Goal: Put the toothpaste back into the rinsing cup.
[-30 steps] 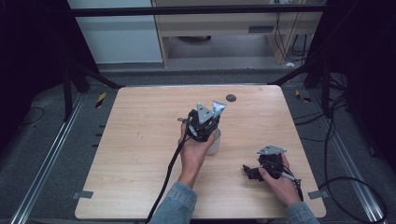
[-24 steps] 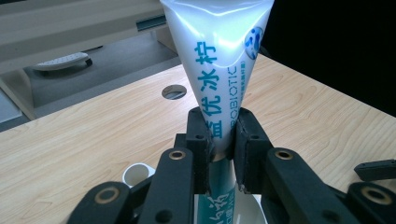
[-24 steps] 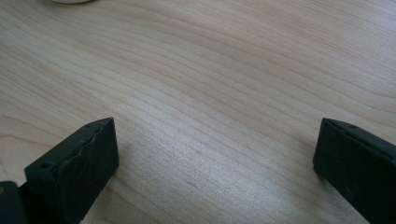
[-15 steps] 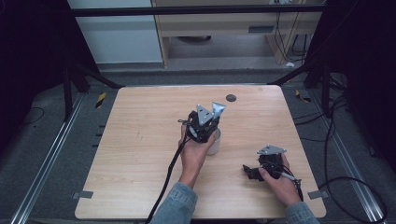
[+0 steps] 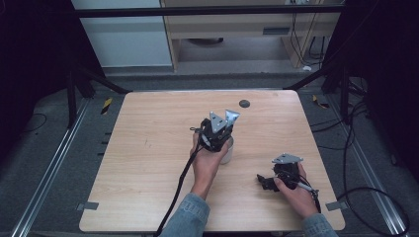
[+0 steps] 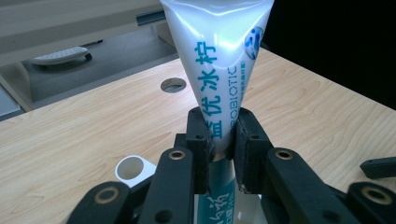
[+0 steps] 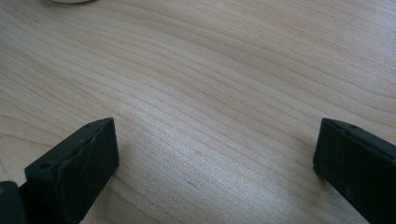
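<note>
Mid-table on pale wood [image 5: 148, 148], nothing had shifted: the left gripper [image 6: 223, 140] stayed pinching the white blue-lettered plastic tube [image 6: 219, 60], the right gripper [image 7: 215, 154] spread idle.

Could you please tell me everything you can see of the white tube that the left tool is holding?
The tube is glossy white plastic, printed with blue Chinese characters and the letters "ROBIOTIC", plus a small blue round mark near its wide end. It stands upright, widening towards its flat upper end and narrowing downward. The left tool is shut on its narrower part, pads pressing both sides. Its lower end is hidden behind the tool. A white cup sits just beside and below it on the wooden table.
</note>
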`<act>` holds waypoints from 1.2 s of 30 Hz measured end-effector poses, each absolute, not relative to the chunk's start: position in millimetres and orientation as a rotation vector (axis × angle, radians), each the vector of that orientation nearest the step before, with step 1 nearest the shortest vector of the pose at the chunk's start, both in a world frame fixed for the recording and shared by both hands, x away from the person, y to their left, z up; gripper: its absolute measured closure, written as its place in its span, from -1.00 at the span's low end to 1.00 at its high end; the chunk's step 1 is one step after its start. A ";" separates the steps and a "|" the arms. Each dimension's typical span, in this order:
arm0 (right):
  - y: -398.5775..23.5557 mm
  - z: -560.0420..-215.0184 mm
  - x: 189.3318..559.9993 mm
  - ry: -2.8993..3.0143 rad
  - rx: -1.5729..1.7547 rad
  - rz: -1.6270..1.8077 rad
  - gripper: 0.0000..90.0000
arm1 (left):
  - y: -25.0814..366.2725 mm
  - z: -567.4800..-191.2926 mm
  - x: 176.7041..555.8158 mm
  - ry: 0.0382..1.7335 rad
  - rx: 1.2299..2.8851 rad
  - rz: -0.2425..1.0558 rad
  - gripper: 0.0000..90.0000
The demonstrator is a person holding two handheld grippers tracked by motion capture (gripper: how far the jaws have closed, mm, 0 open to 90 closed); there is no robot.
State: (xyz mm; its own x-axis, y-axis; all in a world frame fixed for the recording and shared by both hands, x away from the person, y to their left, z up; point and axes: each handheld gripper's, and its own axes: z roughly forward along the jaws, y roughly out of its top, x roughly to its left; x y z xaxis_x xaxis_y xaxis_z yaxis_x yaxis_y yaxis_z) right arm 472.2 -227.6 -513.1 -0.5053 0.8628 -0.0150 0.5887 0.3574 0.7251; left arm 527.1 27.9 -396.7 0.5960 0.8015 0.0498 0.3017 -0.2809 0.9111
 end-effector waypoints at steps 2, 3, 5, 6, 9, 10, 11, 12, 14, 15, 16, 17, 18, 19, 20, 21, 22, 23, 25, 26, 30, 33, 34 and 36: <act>-227.5 -513.1 472.1 2.230 1.271 0.947 -0.99 | 27.9 -397.6 527.3 0.894 1.845 0.640 0.73; -227.5 -513.1 472.1 2.230 1.271 0.947 -0.99 | 27.9 -397.6 527.3 0.894 1.845 0.640 0.73; -227.6 -513.1 472.2 2.230 1.269 0.947 -0.99 | 28.0 -398.5 526.9 0.895 1.844 0.643 0.73; -227.6 -513.1 472.2 2.230 1.269 0.947 -0.99 | 28.0 -399.0 526.7 0.899 1.837 0.644 0.73; -227.6 -513.1 472.2 2.230 1.269 0.947 -0.99 | 28.0 -400.8 526.3 0.905 1.827 0.645 0.73; -227.9 -513.1 472.4 2.231 1.264 0.946 -0.99 | 27.8 -401.7 526.0 0.908 1.822 0.647 0.73; -227.6 -513.1 472.2 2.230 1.269 0.947 -0.99 | 27.7 -402.2 525.9 0.910 1.819 0.649 0.72; -227.7 -513.1 472.3 2.231 1.267 0.946 -0.99 | 27.8 -402.8 525.9 0.914 1.817 0.650 0.72; -227.8 -513.0 472.3 2.231 1.266 0.946 -0.99 | 27.9 -403.3 525.9 0.922 1.811 0.650 0.72; -227.9 -513.1 472.4 2.231 1.265 0.946 -0.99 | 27.9 -403.3 525.7 0.926 1.806 0.650 0.72; -227.7 -513.1 472.2 2.231 1.268 0.946 -0.99 | 27.9 -403.3 525.6 0.930 1.804 0.652 0.72; -227.7 -513.1 472.2 2.231 1.268 0.946 -0.99 | 27.5 -403.1 525.4 0.932 1.803 0.653 0.72; -227.8 -513.1 472.3 2.231 1.265 0.946 -0.99 | 27.2 -402.9 525.1 0.936 1.800 0.653 0.72; -227.9 -513.0 472.3 2.231 1.265 0.946 -0.99 | 27.1 -402.6 524.9 0.936 1.801 0.655 0.72; -227.9 -513.0 472.3 2.231 1.265 0.946 -0.99 | 26.9 -402.3 524.5 0.935 1.802 0.657 0.72; -227.8 -513.0 472.3 2.230 1.266 0.946 -0.99 | 26.7 -402.1 524.0 0.934 1.800 0.660 0.72; -227.9 -513.0 472.4 2.231 1.265 0.945 -0.99 | 26.6 -401.9 523.7 0.936 1.801 0.664 0.72; -227.9 -513.0 472.4 2.231 1.265 0.945 -0.99 | 26.7 -401.7 523.3 0.942 1.799 0.665 0.72; -227.7 -513.1 472.2 2.231 1.268 0.946 -0.99 | 26.8 -401.7 523.1 0.948 1.797 0.663 0.72; -227.6 -513.1 472.2 2.230 1.268 0.947 -0.99 | 26.9 -401.8 523.4 0.948 1.796 0.663 0.72; -227.8 -513.1 472.4 2.231 1.265 0.946 -0.99 | 27.2 -402.9 524.0 0.952 1.791 0.665 0.72; -227.5 -513.1 472.1 2.229 1.272 0.947 -0.99 | 27.1 -404.2 524.5 0.957 1.788 0.664 0.72; -227.7 -513.0 472.2 2.230 1.268 0.946 -0.99 | 27.0 -404.6 524.6 0.959 1.786 0.667 0.72; -227.7 -513.1 472.2 2.231 1.268 0.946 -0.99 | 26.7 -405.6 524.9 0.959 1.783 0.671 0.72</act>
